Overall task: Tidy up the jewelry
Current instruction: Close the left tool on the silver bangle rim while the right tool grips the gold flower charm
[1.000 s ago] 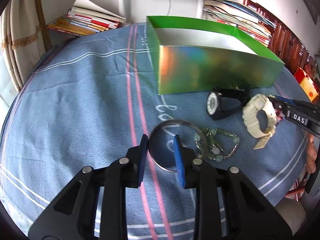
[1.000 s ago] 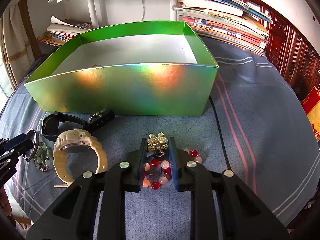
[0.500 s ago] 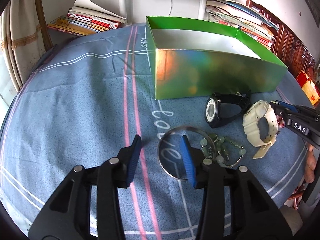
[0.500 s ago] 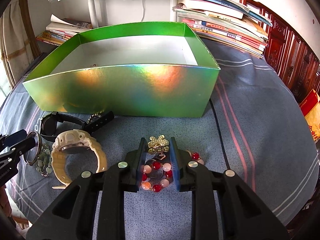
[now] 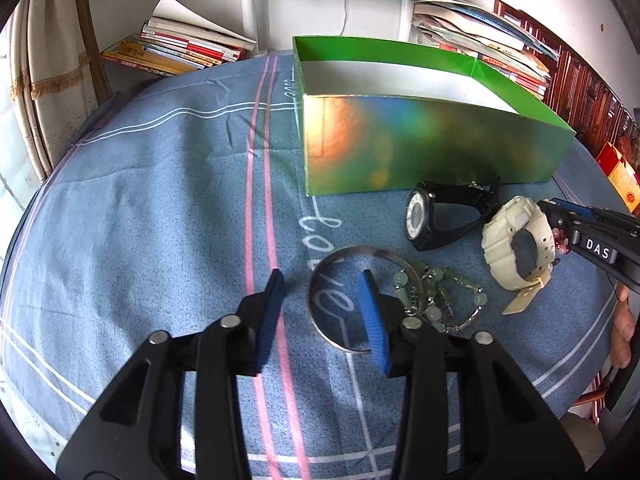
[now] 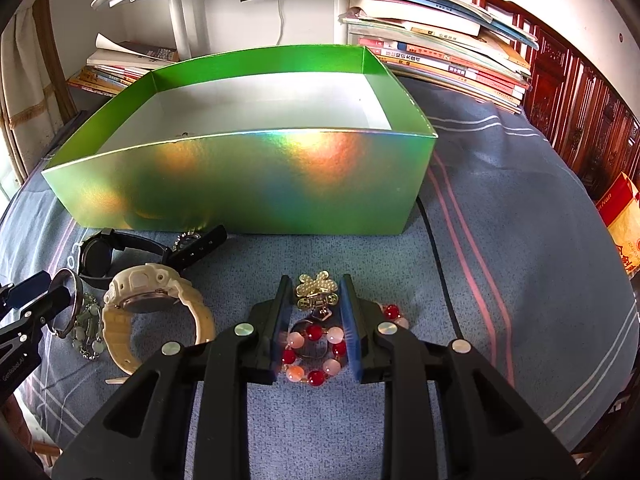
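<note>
Left gripper (image 5: 322,296) jaws apart and just been closing, straddling the near-left rim of the bangle (image 5: 362,300), pads not pressing it. Right gripper (image 6: 314,306) jaws clamped on the bead bracelet (image 6: 316,350) and gold clip (image 6: 317,290). All lie on the cloth (image 5: 160,220) just before the green box (image 6: 248,184), watches (image 5: 516,248) between.

Two watches (image 5: 452,216) lie before the box (image 5: 420,148), bangle (image 5: 344,300) nearer.

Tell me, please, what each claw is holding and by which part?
The right claw pinches the red-and-pink bead bracelet across its loop, beads against both pads. The left claw, jaws just closing, only straddles the rim of the silver bangle; nothing gripped yet.
</note>
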The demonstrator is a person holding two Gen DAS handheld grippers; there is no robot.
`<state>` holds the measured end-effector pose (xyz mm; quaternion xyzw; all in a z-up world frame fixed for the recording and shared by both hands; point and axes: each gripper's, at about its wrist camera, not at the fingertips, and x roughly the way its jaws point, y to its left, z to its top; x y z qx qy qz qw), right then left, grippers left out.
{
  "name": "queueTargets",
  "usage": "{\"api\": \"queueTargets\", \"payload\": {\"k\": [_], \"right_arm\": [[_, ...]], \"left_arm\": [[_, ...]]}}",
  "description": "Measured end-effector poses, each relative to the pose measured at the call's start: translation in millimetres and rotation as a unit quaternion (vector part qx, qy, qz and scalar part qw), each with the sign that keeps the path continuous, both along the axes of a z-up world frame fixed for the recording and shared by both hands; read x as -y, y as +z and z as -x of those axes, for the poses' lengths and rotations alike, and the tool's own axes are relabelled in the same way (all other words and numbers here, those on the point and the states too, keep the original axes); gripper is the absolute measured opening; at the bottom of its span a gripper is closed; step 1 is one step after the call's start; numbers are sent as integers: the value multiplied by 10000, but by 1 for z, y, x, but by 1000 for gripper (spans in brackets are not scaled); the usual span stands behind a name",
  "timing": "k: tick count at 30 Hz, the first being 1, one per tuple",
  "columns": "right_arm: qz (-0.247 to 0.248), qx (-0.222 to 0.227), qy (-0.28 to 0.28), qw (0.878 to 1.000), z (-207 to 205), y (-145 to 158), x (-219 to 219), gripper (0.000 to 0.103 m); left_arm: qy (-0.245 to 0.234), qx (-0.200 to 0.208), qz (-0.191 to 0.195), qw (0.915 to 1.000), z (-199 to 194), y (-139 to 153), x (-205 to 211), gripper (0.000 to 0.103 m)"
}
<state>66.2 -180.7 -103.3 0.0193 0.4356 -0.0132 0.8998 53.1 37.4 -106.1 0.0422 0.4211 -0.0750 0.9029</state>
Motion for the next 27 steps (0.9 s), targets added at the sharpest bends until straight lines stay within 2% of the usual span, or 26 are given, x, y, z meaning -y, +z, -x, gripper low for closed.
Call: {"api": "queueTargets", "payload": {"k": [2, 4, 11, 17, 23, 25, 27], "right_arm": [[18, -2, 23, 10000, 1, 0, -1, 23], [33, -11, 45, 10000, 3, 0, -3, 23], [5, -102, 157, 9998, 12, 2, -6, 23], [28, -73, 135, 9999, 10, 1, -8, 28], [97, -15, 140, 9999, 8, 1, -10, 28], [106, -1, 151, 9998, 8, 1, -11, 27], [17, 1, 185, 9998, 8, 1, -10, 22]], "left_arm": [[-29, 2, 6, 10000, 2, 0, 3, 24], [-53, -23, 35, 10000, 4, 1, 6, 22], [-228, -187, 180, 9994, 13, 3, 13, 22], [-242, -137, 110, 9996, 14, 2, 15, 23], [-233, -85, 42, 9997, 14, 1, 16, 23], [-231, -85, 46, 9997, 13, 1, 16, 23], [-236, -86, 43, 9997, 13, 1, 16, 23]]}}
